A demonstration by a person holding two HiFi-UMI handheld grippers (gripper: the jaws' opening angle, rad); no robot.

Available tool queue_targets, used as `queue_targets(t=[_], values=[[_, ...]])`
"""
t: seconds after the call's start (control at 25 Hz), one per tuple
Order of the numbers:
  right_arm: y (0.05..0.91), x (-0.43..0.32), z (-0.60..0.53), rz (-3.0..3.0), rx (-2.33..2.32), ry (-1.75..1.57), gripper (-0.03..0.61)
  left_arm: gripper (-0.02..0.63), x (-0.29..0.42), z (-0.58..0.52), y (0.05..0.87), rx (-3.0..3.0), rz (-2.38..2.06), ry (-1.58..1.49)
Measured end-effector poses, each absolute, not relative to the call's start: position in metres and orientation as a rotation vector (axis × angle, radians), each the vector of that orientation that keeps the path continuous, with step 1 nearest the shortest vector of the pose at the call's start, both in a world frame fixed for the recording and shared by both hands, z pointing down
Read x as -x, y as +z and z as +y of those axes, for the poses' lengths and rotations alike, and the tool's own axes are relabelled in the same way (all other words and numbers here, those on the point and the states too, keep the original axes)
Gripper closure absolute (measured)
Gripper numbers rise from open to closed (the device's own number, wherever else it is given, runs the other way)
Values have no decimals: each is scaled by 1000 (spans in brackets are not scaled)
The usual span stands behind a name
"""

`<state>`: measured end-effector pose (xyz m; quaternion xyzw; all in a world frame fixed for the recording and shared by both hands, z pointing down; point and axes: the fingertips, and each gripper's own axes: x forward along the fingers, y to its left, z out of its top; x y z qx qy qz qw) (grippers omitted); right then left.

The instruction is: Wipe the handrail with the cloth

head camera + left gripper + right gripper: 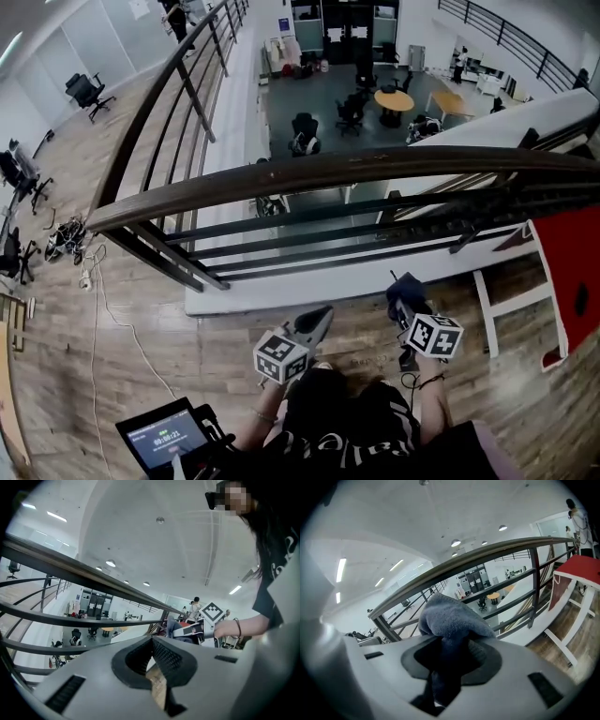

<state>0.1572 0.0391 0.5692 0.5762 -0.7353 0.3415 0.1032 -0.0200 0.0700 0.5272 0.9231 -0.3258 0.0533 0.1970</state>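
Note:
The dark brown handrail (pixel 328 173) curves across the head view above several dark horizontal bars (pixel 328 234). Both grippers hang below it, on my side of the railing and clear of it. My right gripper (pixel 405 298) is shut on a bunched blue-grey cloth (pixel 408 283). In the right gripper view the cloth (pixel 452 618) bulges up out of the jaws, and the handrail (pixel 487 550) runs beyond it, not touching it. My left gripper (pixel 323 314) is shut with nothing in it. Its jaws (pixel 152 644) meet below the handrail (pixel 93 576).
A tablet (pixel 164 436) stands at my lower left. A red panel on a white frame (pixel 572 272) leans at the right. Cables (pixel 94 281) trail over the wooden floor at the left. Past the railing is a drop to a lower floor with chairs and a round table (pixel 394 98).

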Motion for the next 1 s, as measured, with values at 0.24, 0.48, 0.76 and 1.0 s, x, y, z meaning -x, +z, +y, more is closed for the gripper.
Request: queue_targets(t=[0.24, 0.48, 0.76, 1.0], values=[[556, -159, 50, -2196, -1729, 993, 476, 614, 2, 71, 516, -2610, -893, 120], [558, -214, 100, -2176, -1734, 989, 476, 614, -73, 108, 518, -2633, -825, 132], [554, -291, 166, -2160, -1775, 985, 476, 614, -164, 170, 511, -2685, -724, 148], [550, -323, 221, -2169, -1767, 959, 476, 614, -209, 229, 510, -2714, -679, 165]])
